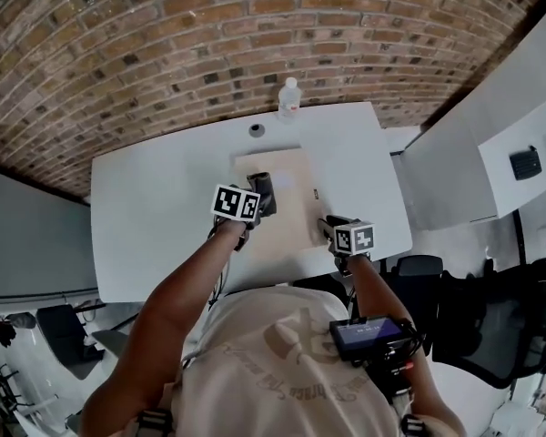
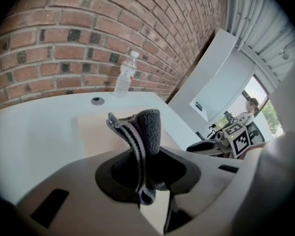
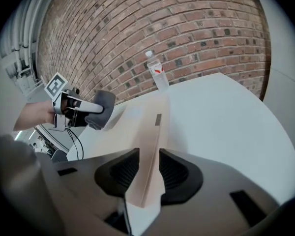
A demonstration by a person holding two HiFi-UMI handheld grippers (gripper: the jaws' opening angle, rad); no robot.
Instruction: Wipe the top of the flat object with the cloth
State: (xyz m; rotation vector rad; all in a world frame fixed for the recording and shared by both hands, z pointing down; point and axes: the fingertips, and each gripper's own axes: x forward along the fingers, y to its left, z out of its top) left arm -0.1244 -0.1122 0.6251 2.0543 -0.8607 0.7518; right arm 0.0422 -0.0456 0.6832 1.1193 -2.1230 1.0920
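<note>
**Left tool** (image 2: 147, 173): I had its jaws pressed on the grey striped cloth (image 2: 141, 132). One fold stood up out of the jaws and a short end hung below them. In the head view the cloth sat over the far left part of the flat tan board (image 1: 296, 209). I could not tell whether it touched the surface.

**Right tool** (image 3: 146, 168): I had its jaws pinched on the board's near right edge, with the thin edge running between the two pads.

**Board:** it lay on the white tabletop (image 1: 155, 217), near the middle and toward the near edge. It carried a small dark mark close to its right side.

**Beyond the board:** a round grey port (image 1: 257, 130) was set in the tabletop. A clear plastic bottle (image 1: 289, 98) with a white cap stood upright at the far edge, before the brick wall (image 1: 164, 44).
</note>
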